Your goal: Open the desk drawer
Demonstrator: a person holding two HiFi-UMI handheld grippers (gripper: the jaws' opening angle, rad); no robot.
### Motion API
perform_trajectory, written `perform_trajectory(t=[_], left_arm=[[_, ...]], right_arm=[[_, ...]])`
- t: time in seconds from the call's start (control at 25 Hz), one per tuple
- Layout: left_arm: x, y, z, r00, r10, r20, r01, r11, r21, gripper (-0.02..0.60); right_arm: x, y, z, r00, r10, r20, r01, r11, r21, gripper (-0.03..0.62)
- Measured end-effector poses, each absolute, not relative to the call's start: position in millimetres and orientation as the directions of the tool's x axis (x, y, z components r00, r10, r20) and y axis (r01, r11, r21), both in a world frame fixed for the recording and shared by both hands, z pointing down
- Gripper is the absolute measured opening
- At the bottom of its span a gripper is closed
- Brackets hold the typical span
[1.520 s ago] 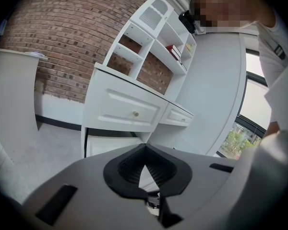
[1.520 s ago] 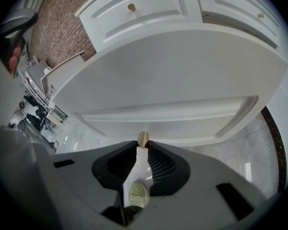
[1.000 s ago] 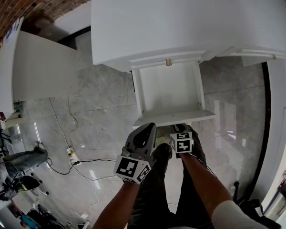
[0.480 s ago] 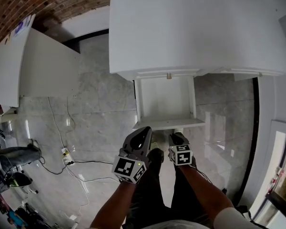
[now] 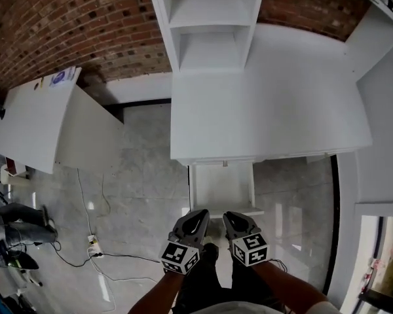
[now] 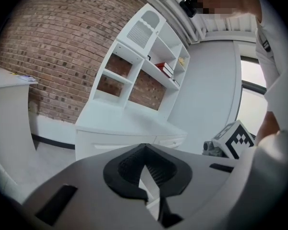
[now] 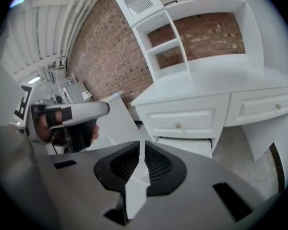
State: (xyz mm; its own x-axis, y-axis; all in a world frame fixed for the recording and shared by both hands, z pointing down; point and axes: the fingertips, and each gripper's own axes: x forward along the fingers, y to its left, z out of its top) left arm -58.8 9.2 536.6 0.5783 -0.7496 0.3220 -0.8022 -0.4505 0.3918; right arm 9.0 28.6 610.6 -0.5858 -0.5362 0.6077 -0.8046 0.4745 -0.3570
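Note:
The white desk [image 5: 268,103] has a drawer [image 5: 221,187] pulled out from under its front edge, showing an empty white inside. In the right gripper view the open drawer [image 7: 185,145] sits below a closed drawer front with a small knob [image 7: 178,125]. My left gripper [image 5: 198,213] hangs just in front of the drawer, apart from it, shut with nothing in it [image 6: 145,146]. My right gripper [image 5: 230,214] is beside it, also clear of the drawer. Its jaws are closing, with a thin slit left between the tips and nothing between them [image 7: 141,143].
A hutch with shelves [image 5: 209,18] stands on the desk against a brick wall [image 5: 85,25]. A second white table [image 5: 33,120] is at the left. Cables and a power strip [image 5: 92,244] lie on the grey tiled floor. Another closed drawer [image 7: 266,107] is further right.
Both grippers have risen and drawn back from the drawer front. The head view has lifted, so the whole desktop and hutch now show. The drawer stays open.

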Motion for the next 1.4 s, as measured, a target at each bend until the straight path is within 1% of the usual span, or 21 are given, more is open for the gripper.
perform_trajectory(t=[0.16, 0.44, 0.76, 1.12, 1.4], left_arm=[[-54, 2, 492, 0.593, -0.751, 0.292, -0.788, -0.466, 0.403, 0.012], [-43, -17, 395, 0.609, -0.764, 0.215, -0.775, -0.514, 0.368, 0.012], [-44, -55, 320, 0.553, -0.819, 0.151, -0.811, -0.488, 0.323, 0.012], [-39, -85, 257, 0.505, -0.857, 0.102, -0.836, -0.457, 0.302, 0.012], [-30, -99, 229, 0.486, -0.870, 0.081, -0.845, -0.443, 0.300, 0.012]], right_arm=[[1, 9, 544, -0.618, -0.573, 0.539, -0.783, 0.509, -0.357, 0.043], [-5, -16, 433, -0.671, -0.607, 0.425, -0.740, 0.575, -0.348, 0.043], [-6, -66, 343, -0.726, -0.618, 0.301, -0.687, 0.664, -0.294, 0.037], [-2, -100, 277, -0.783, -0.586, 0.206, -0.622, 0.740, -0.256, 0.031], [4, -113, 249, -0.807, -0.563, 0.179, -0.590, 0.772, -0.235, 0.018]])
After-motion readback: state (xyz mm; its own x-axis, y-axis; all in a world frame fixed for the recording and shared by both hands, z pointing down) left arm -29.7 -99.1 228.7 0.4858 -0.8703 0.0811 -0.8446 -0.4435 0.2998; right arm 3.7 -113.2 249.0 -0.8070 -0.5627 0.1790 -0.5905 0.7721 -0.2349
